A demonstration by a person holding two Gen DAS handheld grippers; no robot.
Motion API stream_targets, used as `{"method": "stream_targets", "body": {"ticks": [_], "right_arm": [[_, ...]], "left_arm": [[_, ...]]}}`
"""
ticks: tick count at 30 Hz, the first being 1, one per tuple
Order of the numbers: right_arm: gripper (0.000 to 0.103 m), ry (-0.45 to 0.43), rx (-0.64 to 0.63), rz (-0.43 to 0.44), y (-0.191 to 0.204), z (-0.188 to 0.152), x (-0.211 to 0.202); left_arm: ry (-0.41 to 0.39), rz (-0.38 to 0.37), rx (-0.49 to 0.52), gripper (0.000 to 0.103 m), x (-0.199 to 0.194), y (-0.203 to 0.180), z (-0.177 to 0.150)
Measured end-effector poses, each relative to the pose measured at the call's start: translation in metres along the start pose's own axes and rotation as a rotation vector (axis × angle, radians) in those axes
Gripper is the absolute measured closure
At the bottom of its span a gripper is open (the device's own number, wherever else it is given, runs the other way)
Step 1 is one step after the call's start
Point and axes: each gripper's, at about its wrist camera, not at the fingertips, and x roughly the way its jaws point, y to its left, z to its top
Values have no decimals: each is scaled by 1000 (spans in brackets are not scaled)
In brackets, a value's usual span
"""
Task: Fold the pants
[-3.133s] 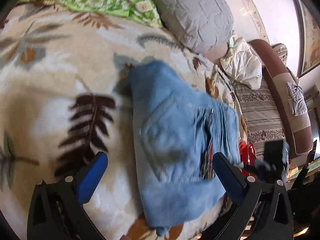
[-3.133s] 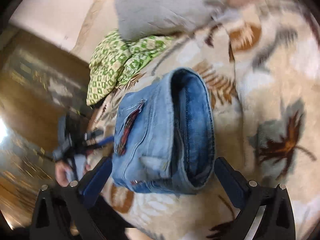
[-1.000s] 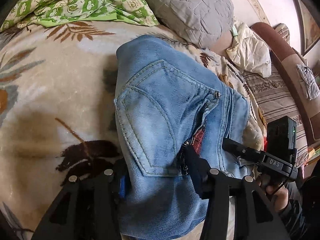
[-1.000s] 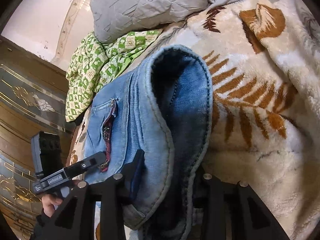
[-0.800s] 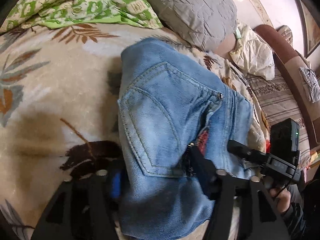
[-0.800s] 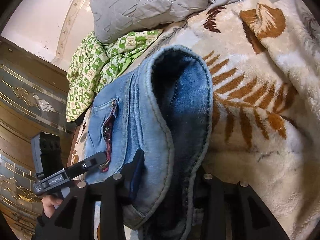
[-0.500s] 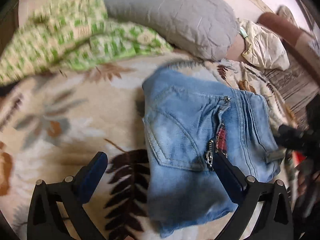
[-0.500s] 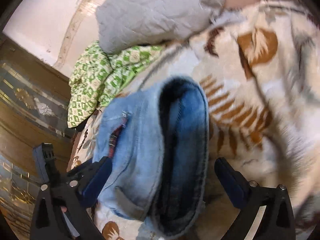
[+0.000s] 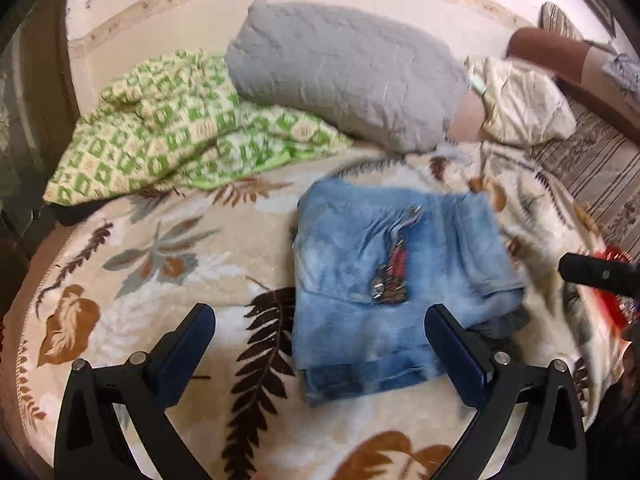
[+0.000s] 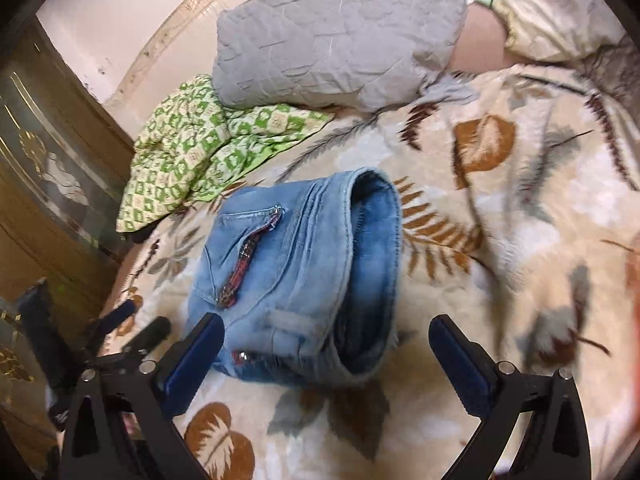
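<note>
Folded jeans (image 9: 384,280) on blanket (image 9: 160,280); both claws (image 9: 320,344) (image 10: 326,354) wide, empty; right view alone shows rolled fold edge

Light blue denim pants (image 9: 372,268) lay folded into a compact stack on the leaf-patterned blanket (image 9: 168,264). Zippered pocket faced up. Nothing gripped them.

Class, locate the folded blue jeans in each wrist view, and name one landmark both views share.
Left wrist view: the folded blue jeans lie right of centre on the leaf-print blanket.
Right wrist view: the jeans lie centre-left.
Shared landmark: the grey quilted pillow behind them.
</note>
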Motion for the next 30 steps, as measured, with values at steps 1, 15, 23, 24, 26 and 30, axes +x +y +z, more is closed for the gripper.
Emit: {"method": "stream_targets", "body": {"ticks": [1,15,23,24,26,30], "right_arm": [[0,-17,-6,-15,4,0,-10],[0,-274,-122,-272,64,-33,-152],[0,-215,-123,-314,69,-93,-145],[0,-217,-123,-320,70,-98,-144],[0,-208,-134,-322,70,-102,-143],[0,-222,-123,-330,69,-101,-147]], "left_arm": [[-20,6,2,0,-12,-3,3],[-220,86,-5,0,-144,-35,8],[-203,90,-76,0,-165,-42,-37],[-185,79,-83,0,-162,-41,-40],[-137,58,-85,0,-155,-39,-47],[-132,66,-80,0,-155,-38,-50]]}}
